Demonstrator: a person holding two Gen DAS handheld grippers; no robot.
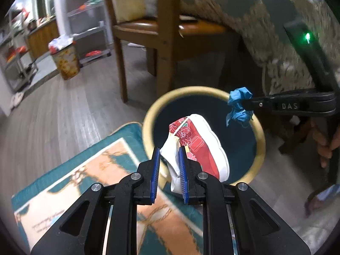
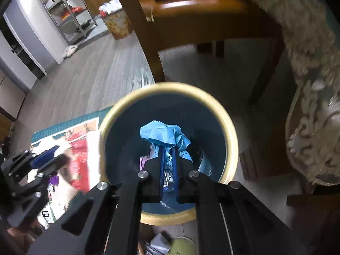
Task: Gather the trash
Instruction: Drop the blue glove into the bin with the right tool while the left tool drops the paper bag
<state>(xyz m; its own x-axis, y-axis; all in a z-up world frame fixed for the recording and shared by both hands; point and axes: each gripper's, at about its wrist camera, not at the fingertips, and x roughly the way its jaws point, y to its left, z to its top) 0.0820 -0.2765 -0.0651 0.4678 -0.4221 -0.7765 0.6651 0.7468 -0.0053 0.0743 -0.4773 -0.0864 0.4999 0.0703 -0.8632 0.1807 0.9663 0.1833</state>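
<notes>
- Teal and orange rug (image 1: 89, 170) lay on the grey wood floor at the left, its edge touching the bin.
- We held the left gripper (image 1: 169, 165) pinched on a crumpled red-and-white wrapper (image 1: 197, 146), which hung over the near rim of the gold-rimmed bin (image 1: 260, 148).
- We saw the bin's dark blue inside under the wrapper, and a wooden chair (image 1: 165, 34) standing behind it.
- We held the right gripper (image 2: 167, 159) nearly closed, squeezing a wad of blue paper (image 2: 163, 133) directly above the bin's opening.
- We noted a lace-edged cloth (image 2: 308, 85) hanging at the far right, near the bin but apart from it.
</notes>
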